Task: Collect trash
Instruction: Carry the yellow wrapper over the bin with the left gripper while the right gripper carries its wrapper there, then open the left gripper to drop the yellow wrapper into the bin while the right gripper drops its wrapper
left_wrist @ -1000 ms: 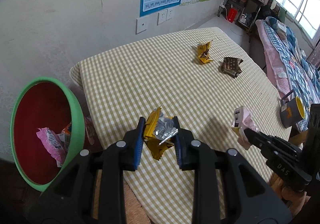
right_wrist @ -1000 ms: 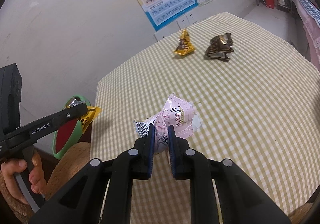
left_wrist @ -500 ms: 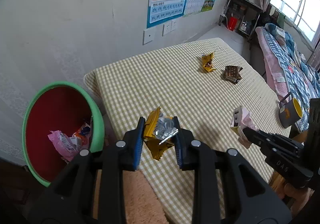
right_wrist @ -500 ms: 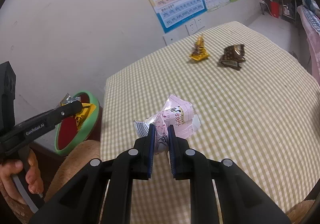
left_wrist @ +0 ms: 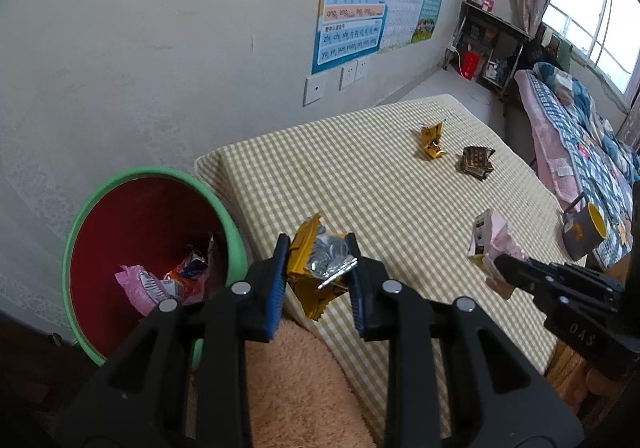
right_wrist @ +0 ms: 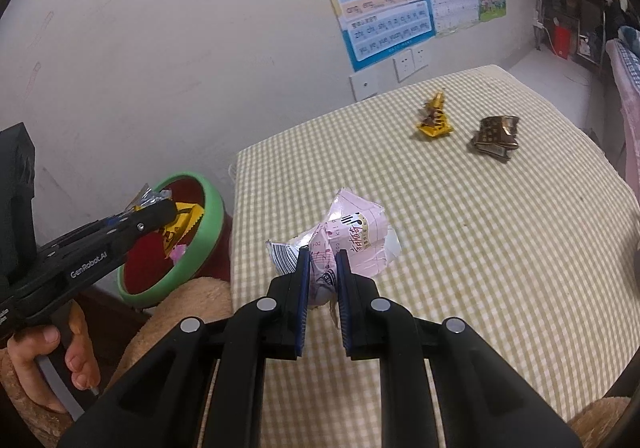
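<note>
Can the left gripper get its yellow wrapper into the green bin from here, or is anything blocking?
Probably yes. The left gripper, shut on the yellow wrapper, hangs near the green bin, whose mouth is open and only partly filled. Nothing sits between them; the right gripper is off over the table.

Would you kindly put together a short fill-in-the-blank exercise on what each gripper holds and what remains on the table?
1. The left gripper is shut on a crumpled ____ wrapper.
2. The right gripper is shut on a crumpled ____ wrapper.
3. The bin beside the table has a ____ rim.
4. ____ wrappers lie on the checked tablecloth.

Missing words: yellow; pink; green; two
</note>
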